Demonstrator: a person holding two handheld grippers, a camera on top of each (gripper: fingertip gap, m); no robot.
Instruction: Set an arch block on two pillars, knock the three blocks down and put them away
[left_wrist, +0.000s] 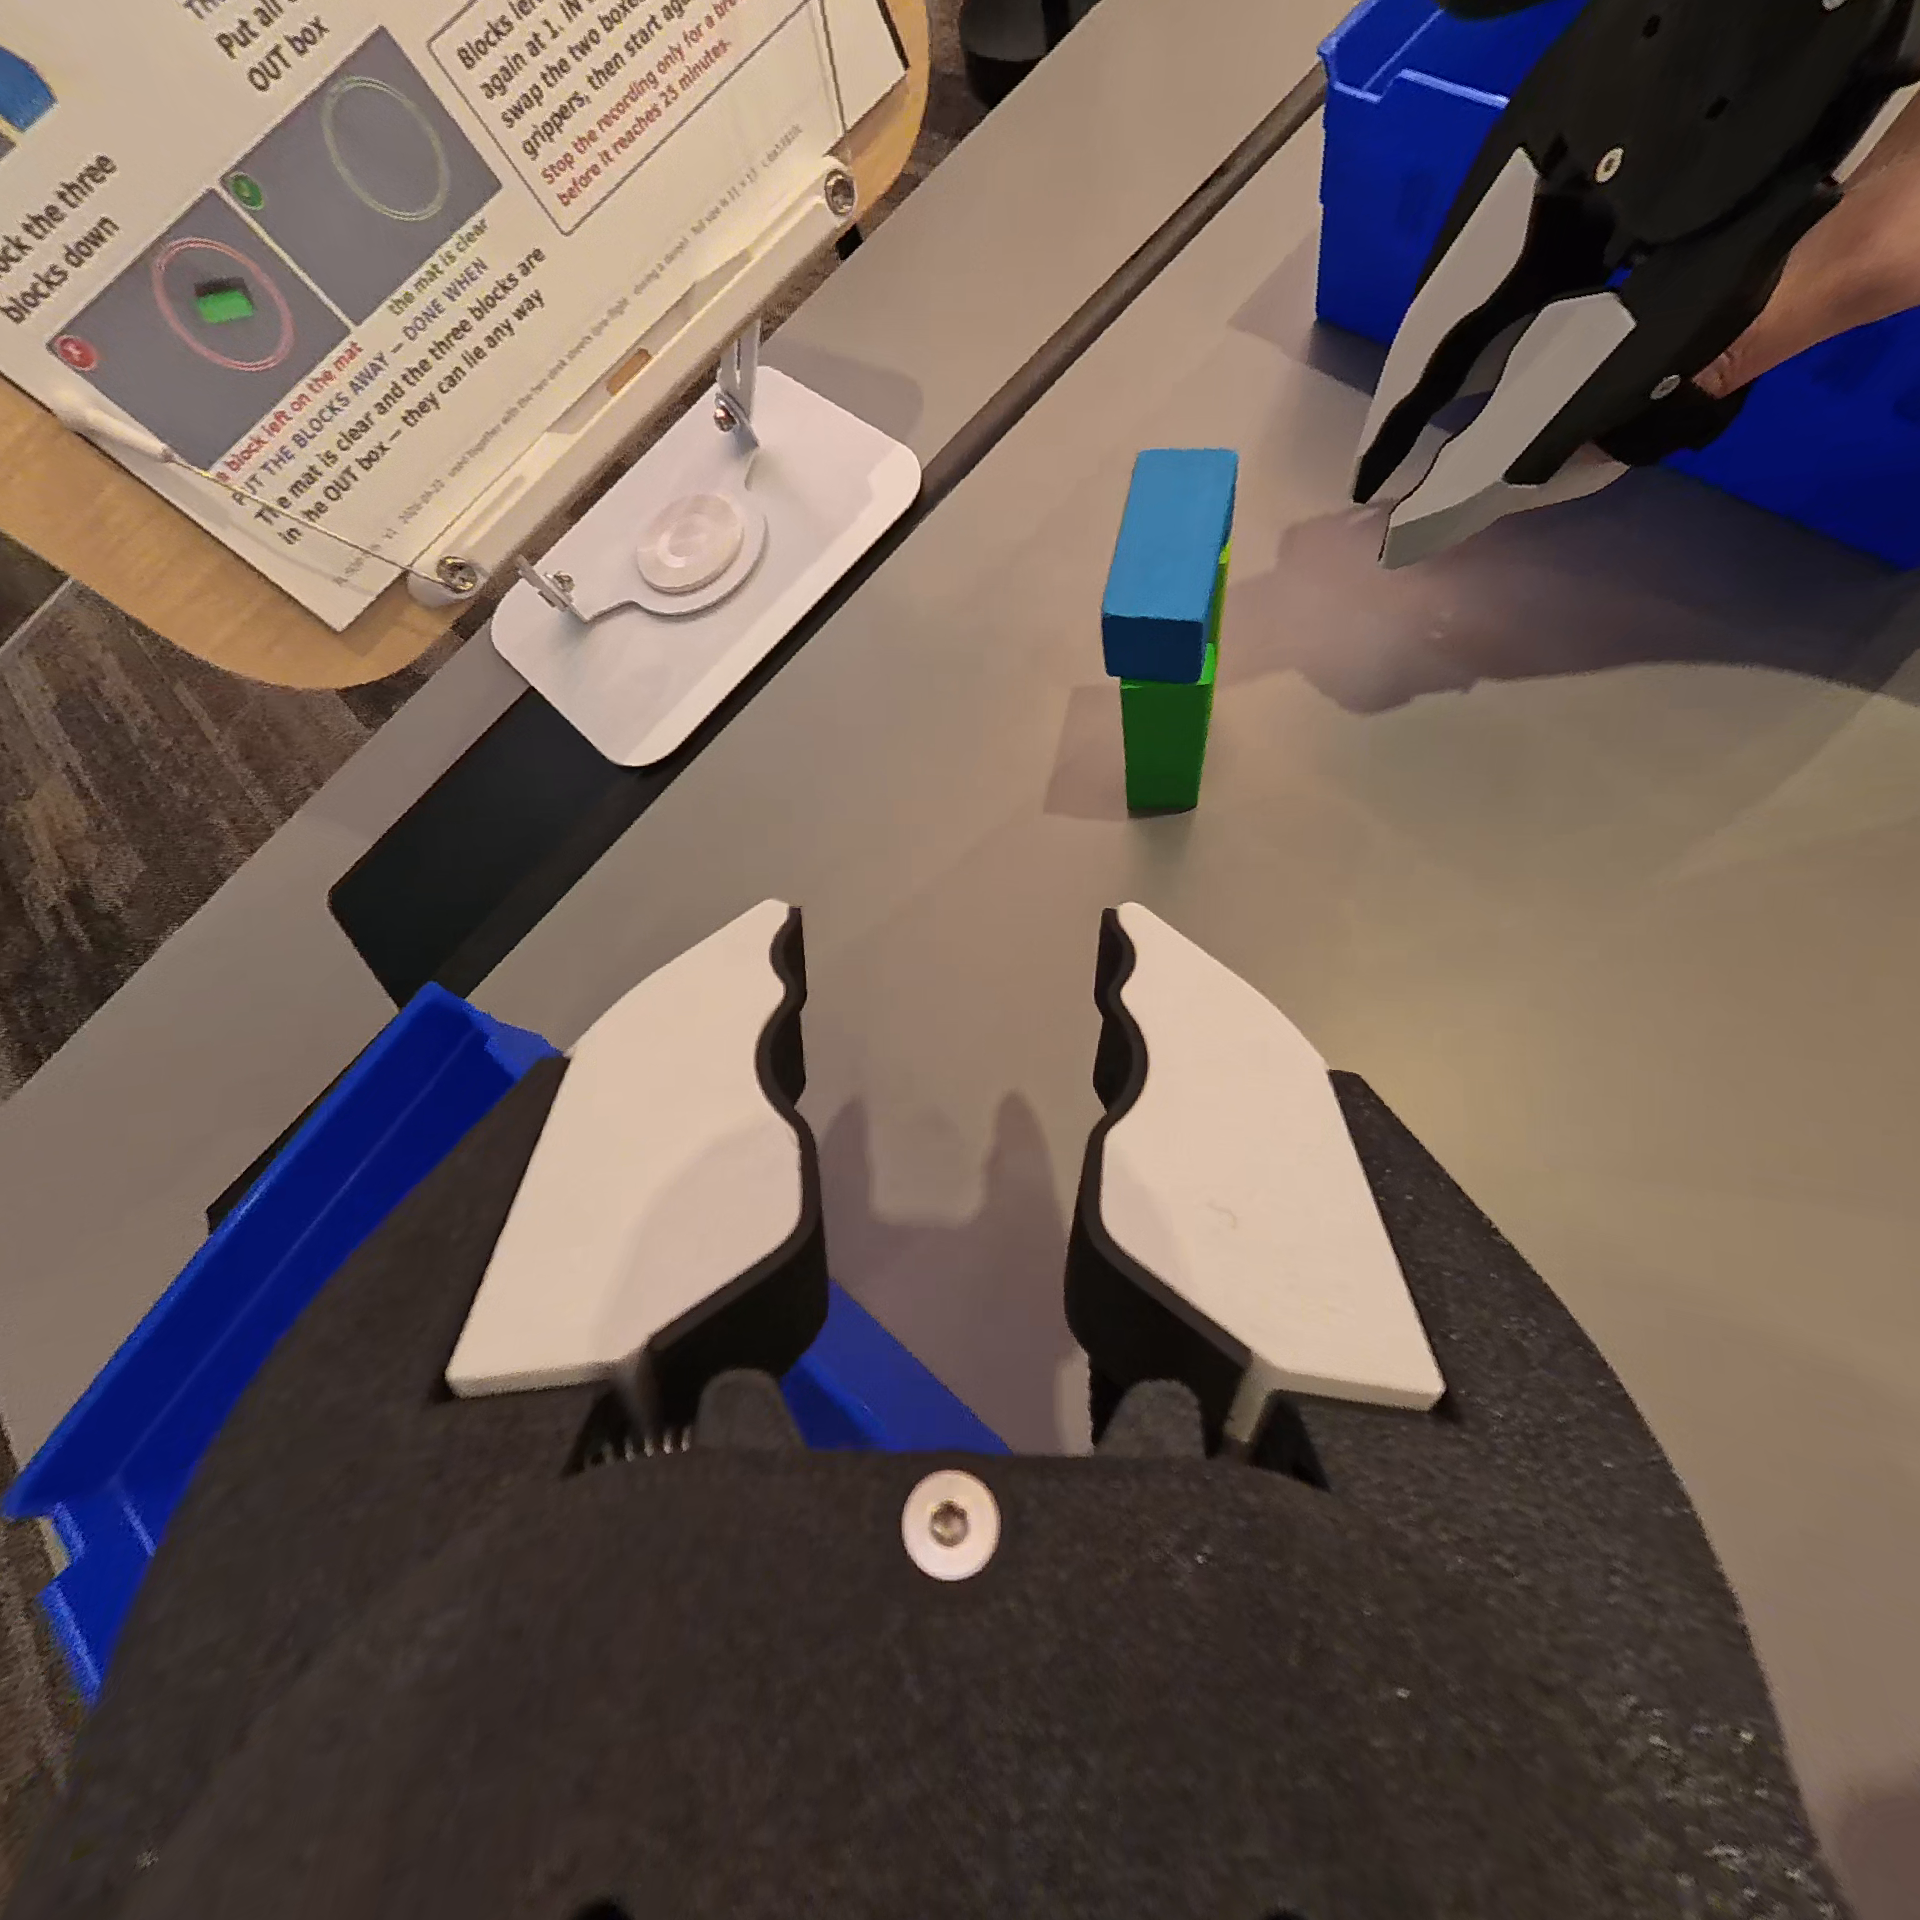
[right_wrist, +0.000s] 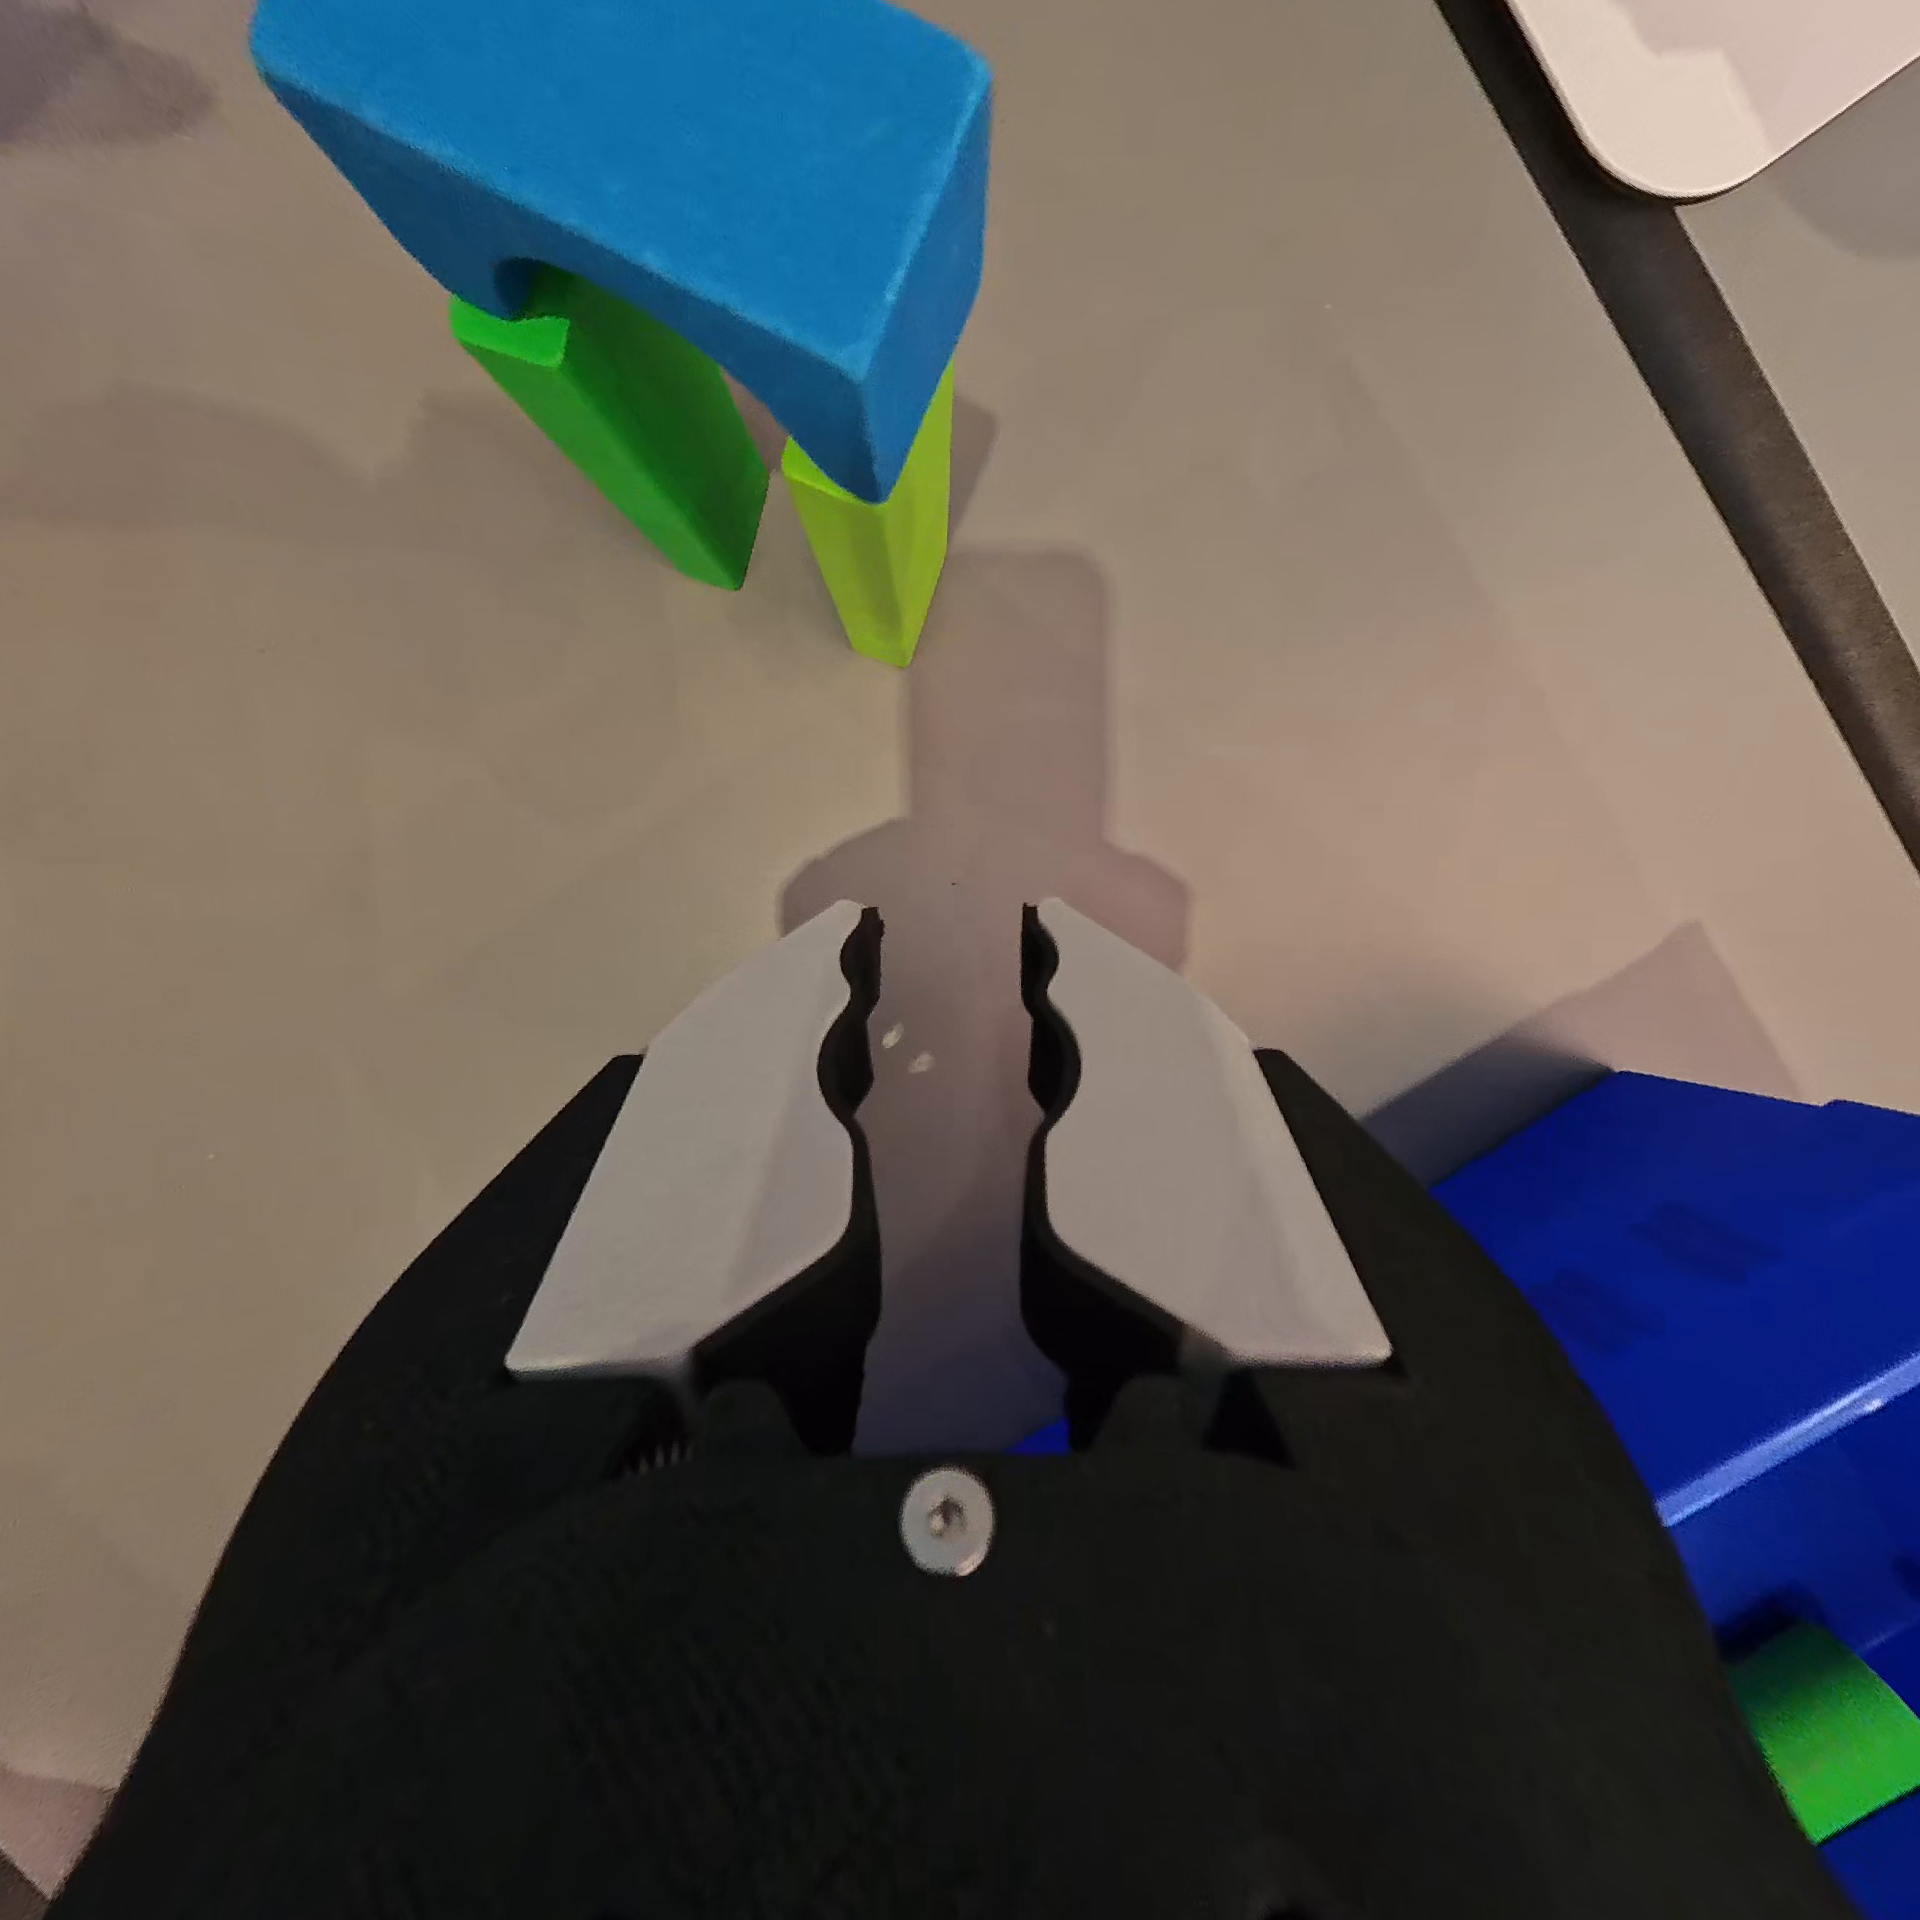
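A blue bin (right_wrist: 1714, 1351) sits at four o'clock of the right gripper (right_wrist: 951, 914). The blue arch (right_wrist: 665, 197) rests on two green pillars (right_wrist: 623, 447) at eleven o'clock. Both the right and the left gripper (left_wrist: 948, 914) are parted and hold nothing.

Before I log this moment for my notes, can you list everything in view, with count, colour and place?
arch block: one, blue, resting across the tops of both pillars
pillars: two, a dark green one and a lime one, upright on the mat
mat: one, grey, covering the table
bins: two, blue, one at the far end, one beneath the left gripper
green block: one, inside the bin near the right gripper
instruction sheet: one, white, on a tan board beside the table
stand base: one, white, at the table edge
left gripper: open, empty, facing the stack
right gripper: open, empty, close to the stack
hand: one, holding the right gripper
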